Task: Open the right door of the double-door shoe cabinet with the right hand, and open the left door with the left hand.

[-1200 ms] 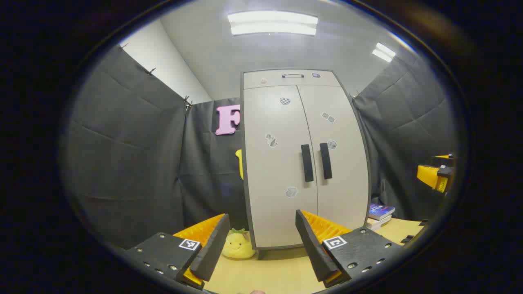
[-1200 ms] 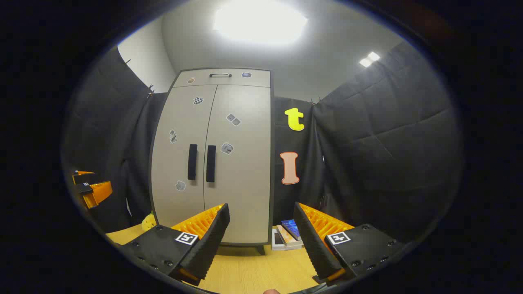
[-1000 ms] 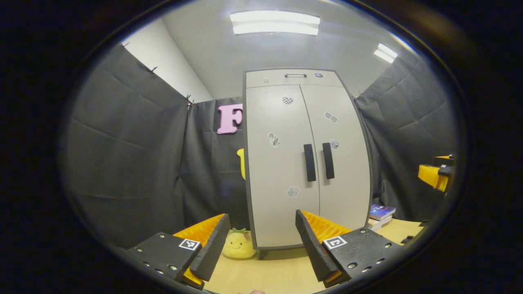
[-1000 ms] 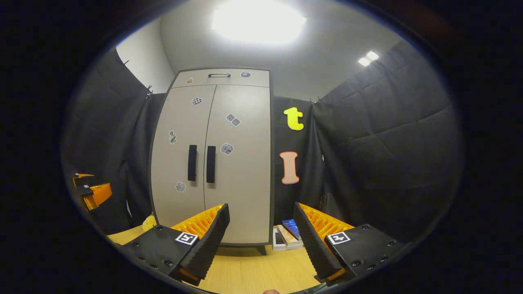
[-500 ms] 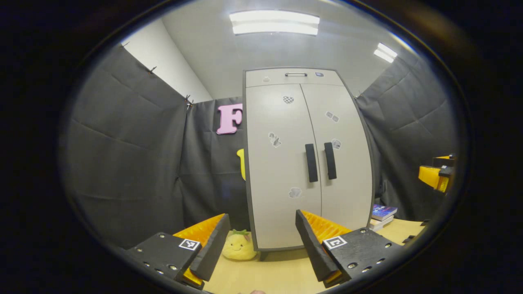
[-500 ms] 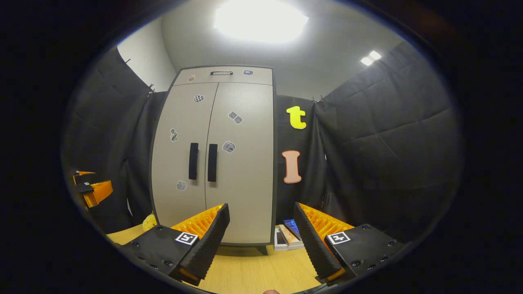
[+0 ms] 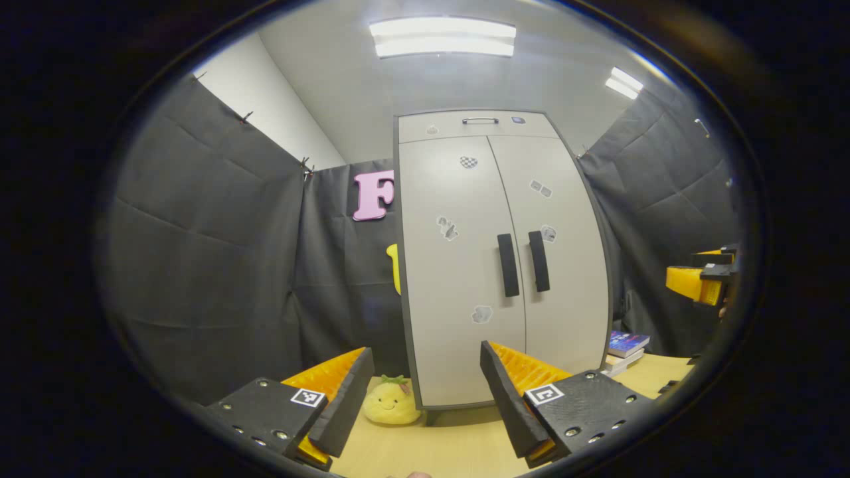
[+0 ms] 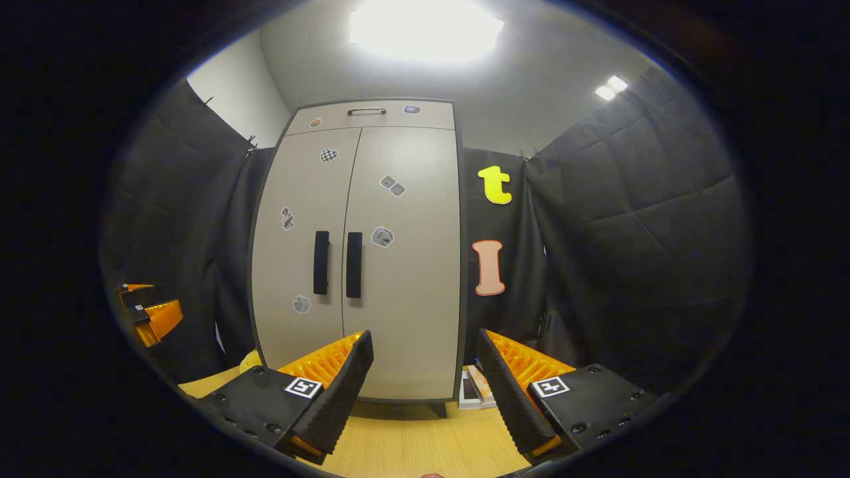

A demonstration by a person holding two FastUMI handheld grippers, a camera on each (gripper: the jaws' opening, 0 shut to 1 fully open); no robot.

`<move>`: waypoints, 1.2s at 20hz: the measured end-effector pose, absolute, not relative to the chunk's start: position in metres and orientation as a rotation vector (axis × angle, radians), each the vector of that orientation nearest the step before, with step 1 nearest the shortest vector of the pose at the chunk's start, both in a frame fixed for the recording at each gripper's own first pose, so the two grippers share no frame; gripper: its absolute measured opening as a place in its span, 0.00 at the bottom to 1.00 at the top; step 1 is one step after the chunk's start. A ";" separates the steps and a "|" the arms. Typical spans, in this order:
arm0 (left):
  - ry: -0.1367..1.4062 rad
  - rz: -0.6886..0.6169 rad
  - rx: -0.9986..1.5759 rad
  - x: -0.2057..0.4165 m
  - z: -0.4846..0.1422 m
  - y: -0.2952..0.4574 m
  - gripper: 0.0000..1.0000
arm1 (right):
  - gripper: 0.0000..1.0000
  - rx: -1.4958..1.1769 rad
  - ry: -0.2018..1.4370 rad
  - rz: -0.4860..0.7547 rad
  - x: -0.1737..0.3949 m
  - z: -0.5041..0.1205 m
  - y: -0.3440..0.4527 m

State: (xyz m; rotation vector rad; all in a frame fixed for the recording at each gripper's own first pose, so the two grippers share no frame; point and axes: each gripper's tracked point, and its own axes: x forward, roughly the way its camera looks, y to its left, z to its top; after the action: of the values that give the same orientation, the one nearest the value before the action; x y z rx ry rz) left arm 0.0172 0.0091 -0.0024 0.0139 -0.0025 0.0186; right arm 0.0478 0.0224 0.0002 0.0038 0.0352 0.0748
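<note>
Straight ahead of me at the far side of the table (image 7: 458, 445) stands the shoe cabinet (image 7: 498, 259), upright, with both doors shut. Its left door (image 7: 451, 279) and right door (image 7: 564, 265) meet at the middle seam, and the two dark vertical handles sit close on either side of that seam: the left handle (image 7: 508, 265) and the right handle (image 7: 539, 261). Small stickers dot both doors, and a narrow panel with a slim metal pull (image 7: 480, 120) runs across the top.

My left gripper (image 7: 425, 398) hangs low and near me, fingers spread wide with nothing between them, well apart from the cabinet. In the right gripper view my right gripper (image 8: 425, 392) is likewise spread and holds nothing, also well short of the doors (image 8: 358, 252).

Just left of the cabinet's foot lies a yellow plush toy (image 7: 392, 401) with a smiling face. To the right of the cabinet a small stack of books (image 7: 624, 350) rests on the table. Black cloth walls (image 7: 199, 265) close in the booth on both sides
</note>
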 end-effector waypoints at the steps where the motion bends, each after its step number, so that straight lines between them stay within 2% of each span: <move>1: 0.001 0.026 0.015 0.016 -0.003 0.012 0.93 | 0.96 0.002 0.033 0.079 0.054 0.002 0.024; 11: 0.026 0.134 0.052 0.000 -0.008 0.051 0.93 | 0.99 0.037 -0.018 0.140 0.130 0.029 0.058; 13: 0.033 0.155 0.055 -0.006 -0.010 0.058 0.94 | 0.96 0.046 -0.008 0.155 0.148 0.031 0.071; 24: 0.071 0.306 0.059 -0.038 -0.020 0.111 0.94 | 0.99 0.076 0.053 0.213 0.236 0.035 0.125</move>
State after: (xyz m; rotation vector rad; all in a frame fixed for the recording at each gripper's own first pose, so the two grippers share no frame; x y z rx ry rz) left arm -0.0383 0.1111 -0.0197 0.0595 0.0708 0.3061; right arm 0.2359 0.1250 0.0351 0.0759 0.0526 0.2131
